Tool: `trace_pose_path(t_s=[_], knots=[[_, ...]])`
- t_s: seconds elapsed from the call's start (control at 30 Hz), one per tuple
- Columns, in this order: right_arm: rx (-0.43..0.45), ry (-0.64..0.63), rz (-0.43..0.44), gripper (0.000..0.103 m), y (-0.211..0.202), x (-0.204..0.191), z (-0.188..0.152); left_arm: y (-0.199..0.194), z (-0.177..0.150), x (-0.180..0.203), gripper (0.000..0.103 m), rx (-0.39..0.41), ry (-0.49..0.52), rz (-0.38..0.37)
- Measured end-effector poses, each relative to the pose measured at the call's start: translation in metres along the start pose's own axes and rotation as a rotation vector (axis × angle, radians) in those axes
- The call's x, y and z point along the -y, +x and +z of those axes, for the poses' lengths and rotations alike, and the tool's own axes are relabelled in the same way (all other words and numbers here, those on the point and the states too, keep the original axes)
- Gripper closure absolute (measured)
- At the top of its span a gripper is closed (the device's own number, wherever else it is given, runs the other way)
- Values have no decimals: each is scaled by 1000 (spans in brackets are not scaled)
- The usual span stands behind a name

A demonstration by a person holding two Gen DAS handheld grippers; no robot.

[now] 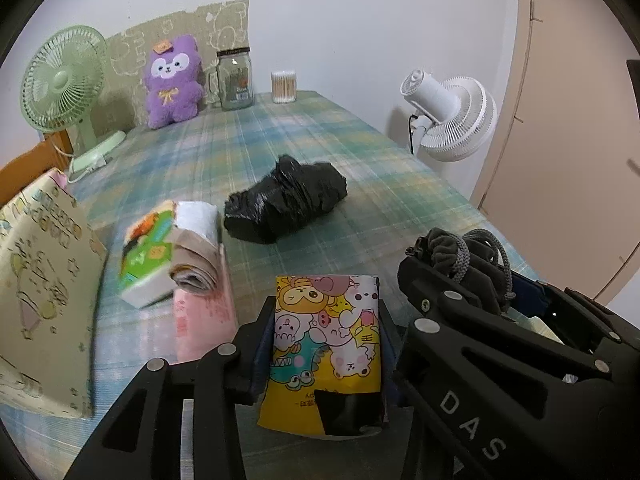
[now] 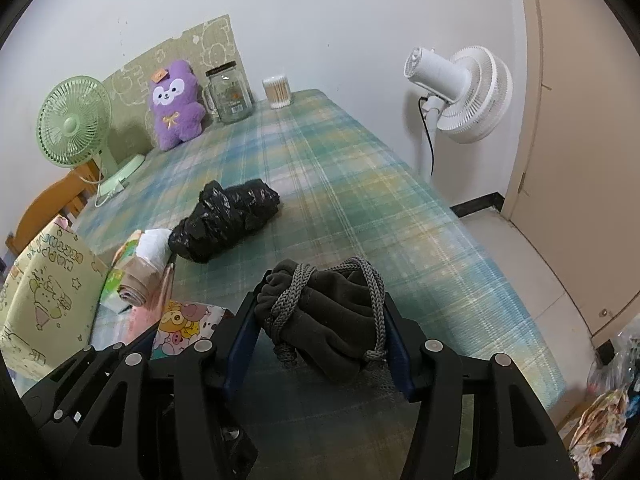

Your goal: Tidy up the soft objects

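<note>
A tissue pack printed with cartoon animals (image 1: pixel 326 332) sits between the fingers of my left gripper (image 1: pixel 324 342), whose pads press on its two sides just above the plaid tablecloth (image 1: pixel 320 140). My right gripper (image 2: pixel 320 320) is shut on a dark grey drawstring pouch (image 2: pixel 332 320) wrapped in its cord, and it also shows to the right in the left wrist view. A crumpled black plastic bag (image 1: pixel 286 200) lies mid-table ahead of both. A green tissue pack (image 1: pixel 148 256), a rolled beige and white cloth (image 1: pixel 200 248) and a pink pack (image 1: pixel 204 320) lie to the left.
A cream cartoon-printed bag (image 1: pixel 40 288) stands at the near left. At the back are a purple plush (image 1: pixel 172 80), a green desk fan (image 1: pixel 60 84), a glass jar (image 1: pixel 235 80) and a cotton swab tub (image 1: pixel 283 86). A white floor fan (image 2: pixel 460 92) stands beyond the table's right edge.
</note>
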State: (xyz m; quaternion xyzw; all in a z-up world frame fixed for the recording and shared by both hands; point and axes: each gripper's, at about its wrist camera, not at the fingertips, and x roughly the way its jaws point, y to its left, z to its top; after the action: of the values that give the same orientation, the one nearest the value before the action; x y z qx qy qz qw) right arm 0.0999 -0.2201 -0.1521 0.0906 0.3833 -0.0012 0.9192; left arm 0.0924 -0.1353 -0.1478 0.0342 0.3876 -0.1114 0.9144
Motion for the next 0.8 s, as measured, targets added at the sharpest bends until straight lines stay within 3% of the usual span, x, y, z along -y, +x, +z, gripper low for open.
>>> trace_pose_path(t_s=[0.8], knots=[[151,-50,27,43,-67,-51,35,-73,33,-32,57,132,-37,26]])
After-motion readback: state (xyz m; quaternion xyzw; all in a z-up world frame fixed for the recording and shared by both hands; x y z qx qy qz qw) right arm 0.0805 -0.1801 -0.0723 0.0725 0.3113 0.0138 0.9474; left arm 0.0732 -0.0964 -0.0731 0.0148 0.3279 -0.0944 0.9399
